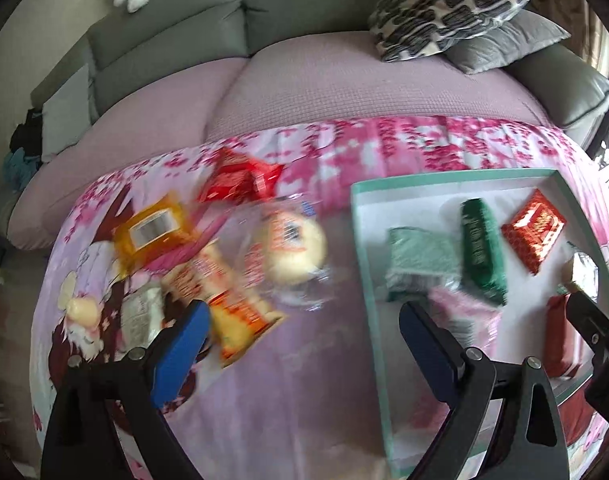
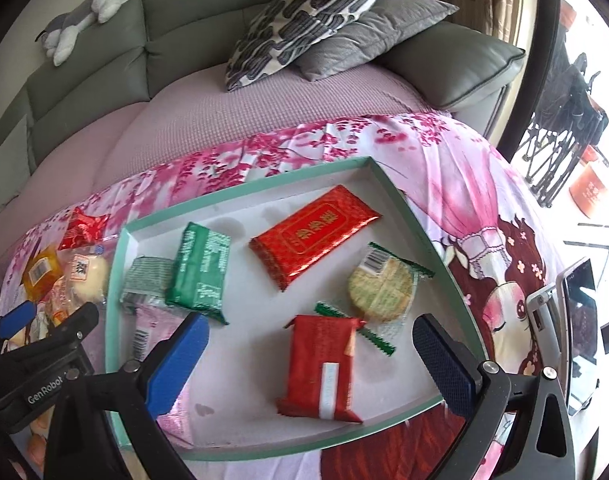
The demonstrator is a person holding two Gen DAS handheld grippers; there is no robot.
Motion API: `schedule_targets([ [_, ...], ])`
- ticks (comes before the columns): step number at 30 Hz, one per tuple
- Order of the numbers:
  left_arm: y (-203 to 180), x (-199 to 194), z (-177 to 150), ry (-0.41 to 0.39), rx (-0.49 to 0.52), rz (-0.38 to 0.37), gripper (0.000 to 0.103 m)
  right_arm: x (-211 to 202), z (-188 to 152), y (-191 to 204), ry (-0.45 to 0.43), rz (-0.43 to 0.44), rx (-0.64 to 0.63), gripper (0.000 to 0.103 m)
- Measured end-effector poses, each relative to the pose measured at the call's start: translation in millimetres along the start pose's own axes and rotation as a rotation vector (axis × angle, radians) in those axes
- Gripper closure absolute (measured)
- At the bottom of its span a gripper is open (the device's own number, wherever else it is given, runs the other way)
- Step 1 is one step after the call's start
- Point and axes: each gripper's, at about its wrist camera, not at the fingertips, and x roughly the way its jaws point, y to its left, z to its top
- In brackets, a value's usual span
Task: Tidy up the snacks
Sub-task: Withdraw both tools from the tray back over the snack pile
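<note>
where the pink cartoon-print cloth (image 2: pixel 456 184) covers the desk, we see a shallow tray with a mint-green rim (image 2: pixel 400 200) and a white floor. our right hand-held gripper (image 2: pixel 310 344) hangs over the tray's near edge with its blue-padded fingers (image 2: pixel 176 360) spread wide, nothing between them. below the gap lies a dark red snack bar (image 2: pixel 324 364), and just beyond it a round pale biscuit in clear wrap (image 2: pixel 382 290), near the tray's right edge. toward the far edge a glossy red packet with gold print (image 2: pixel 316 236) lies flat. along the left edge sit a dark green packet (image 2: pixel 202 268), a paler green packet (image 2: pixel 146 280) touching it, and a pink packet (image 2: pixel 144 332) at the near left corner.

our left hand-held gripper (image 1: pixel 304 332) is also spread apart and holds nothing; it hovers over bare cloth, its right finger over the tray's left rim (image 1: pixel 364 264). this view is blurred. left of the tray, on the cloth, loose snacks lie in a heap: a red packet (image 1: pixel 240 178) farthest back, an orange packet with a barcode label (image 1: pixel 152 232), a round pale bun in clear wrap (image 1: pixel 294 244), and an orange-and-cream bag (image 1: pixel 232 308) just beside the left finger. another whitish packet (image 1: pixel 138 316) lies at the heap's near left; we cannot tell what it is.

behind the desk, a sofa (image 2: pixel 104 64) carries patterned and grey cushions (image 2: pixel 304 12).
</note>
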Motion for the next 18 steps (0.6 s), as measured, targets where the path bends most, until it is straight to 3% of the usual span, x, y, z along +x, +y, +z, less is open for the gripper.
schedule_targets([
  [18,124.8,7.5,-32.0,0.035,-0.244,0.078,0.007,-3.5,-21.3,133.5,0.006,0.103,-0.231,0.000],
])
